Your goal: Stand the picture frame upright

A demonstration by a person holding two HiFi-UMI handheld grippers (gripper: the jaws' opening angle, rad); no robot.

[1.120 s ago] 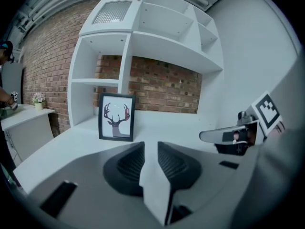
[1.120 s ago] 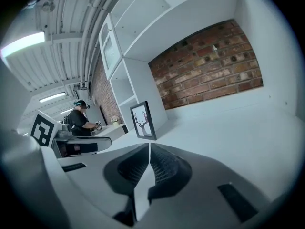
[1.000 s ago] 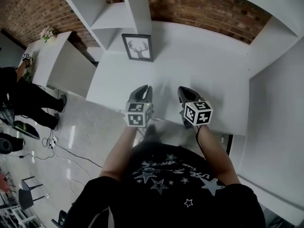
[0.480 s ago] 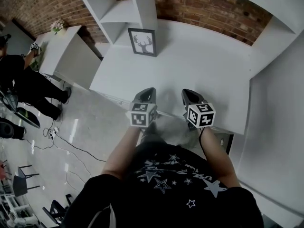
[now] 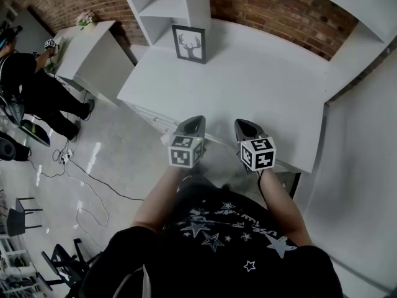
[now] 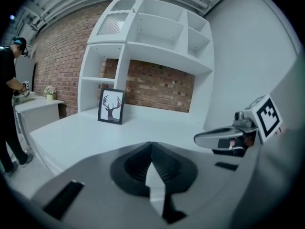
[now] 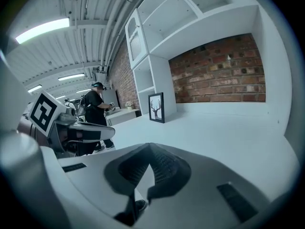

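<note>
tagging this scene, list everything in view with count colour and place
picture frame: one, black, deer-antler print, standing at the table's back left
table: one, white, before the person
shelf unit: one, white, behind the frame
brick wall: one, red-brown, behind the table
side table: one, white, far left
flowers: one bunch, pale, on the side table
other person: one, in black, at the side table
cables: several, dark, floor at left
left gripper: one, grey, shut and empty, over the table's near edge
right gripper: one, grey, shut and empty, beside it
</note>
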